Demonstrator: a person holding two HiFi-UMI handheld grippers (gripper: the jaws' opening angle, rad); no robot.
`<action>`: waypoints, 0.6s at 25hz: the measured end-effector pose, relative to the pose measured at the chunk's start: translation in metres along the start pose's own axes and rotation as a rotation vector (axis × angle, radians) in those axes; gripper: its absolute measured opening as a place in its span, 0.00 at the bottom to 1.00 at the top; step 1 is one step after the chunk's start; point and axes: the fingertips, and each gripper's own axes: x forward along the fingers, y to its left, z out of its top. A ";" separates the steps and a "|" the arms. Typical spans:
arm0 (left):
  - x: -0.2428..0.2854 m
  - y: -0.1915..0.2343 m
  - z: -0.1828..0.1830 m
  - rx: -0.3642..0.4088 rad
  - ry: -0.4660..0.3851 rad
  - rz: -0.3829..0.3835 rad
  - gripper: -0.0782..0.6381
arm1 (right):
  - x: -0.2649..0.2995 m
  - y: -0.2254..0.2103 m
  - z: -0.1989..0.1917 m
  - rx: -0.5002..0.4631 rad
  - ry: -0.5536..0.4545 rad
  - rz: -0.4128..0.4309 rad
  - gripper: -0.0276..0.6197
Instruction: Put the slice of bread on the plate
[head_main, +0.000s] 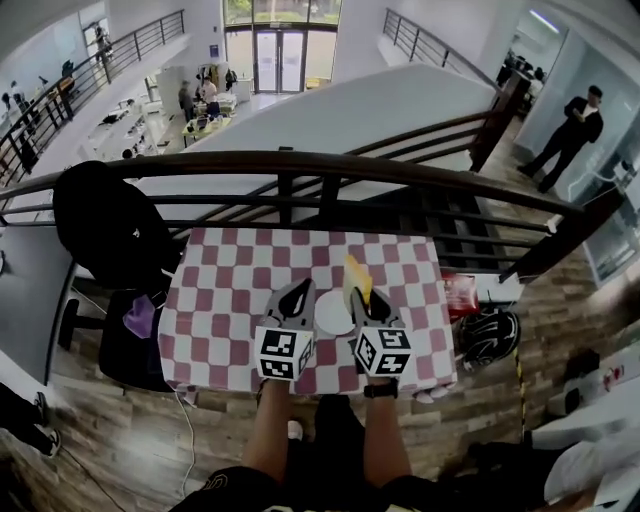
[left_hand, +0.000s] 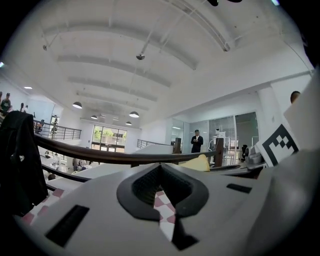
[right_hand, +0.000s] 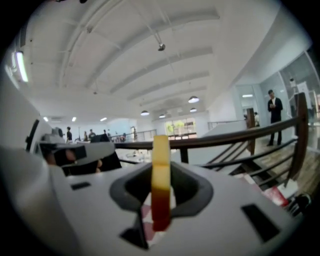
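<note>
Nearest, at the bottom of the head view: the person's forearms (head_main: 270, 430), w/ a black watch (head_main: 381, 390) on the R wrist. Each hand carries a gripper w/ a marker cube on top.

L gripper (head_main: 298, 291): jaws brought together at the tips, nothing btwn them. Its own view (left_hand: 160, 168) shows only check cloth through the slit behind the tips.

R gripper (head_main: 356, 297): clamped on the slice of bread (head_main: 357, 272). In the R gripper view (right_hand: 161, 172) the slice (right_hand: 161, 152) stands on edge btwn the jaws, yellow above, brown crust below, sticking up past the tips.

A white plate (head_main: 333, 315) lies on the table btwn the two grippers. The bread is off the plate, in the R jaws, and shows just past the plate's far-right rim in the head view.

The table (head_main: 225, 300) has a red-and-white check cloth. To its L is a black chair w/ a dark jacket over the back (head_main: 105, 225) and something purple (head_main: 140, 316) on the seat. To its R are a red packet (head_main: 460, 295) and what looks like a black helmet (head_main: 488, 335).

Beyond the table runs a dark railing (head_main: 300, 165). Further off, upper R, stands a person in dark clothes (head_main: 570, 130).
</note>
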 end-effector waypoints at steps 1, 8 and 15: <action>0.005 0.002 -0.004 -0.003 0.012 0.005 0.13 | 0.005 -0.005 -0.004 0.012 0.013 0.004 0.20; 0.030 0.022 -0.053 -0.035 0.107 0.048 0.13 | 0.034 -0.026 -0.050 0.063 0.120 0.026 0.20; 0.028 0.022 -0.093 -0.076 0.217 0.059 0.13 | 0.034 -0.030 -0.105 0.145 0.281 0.033 0.20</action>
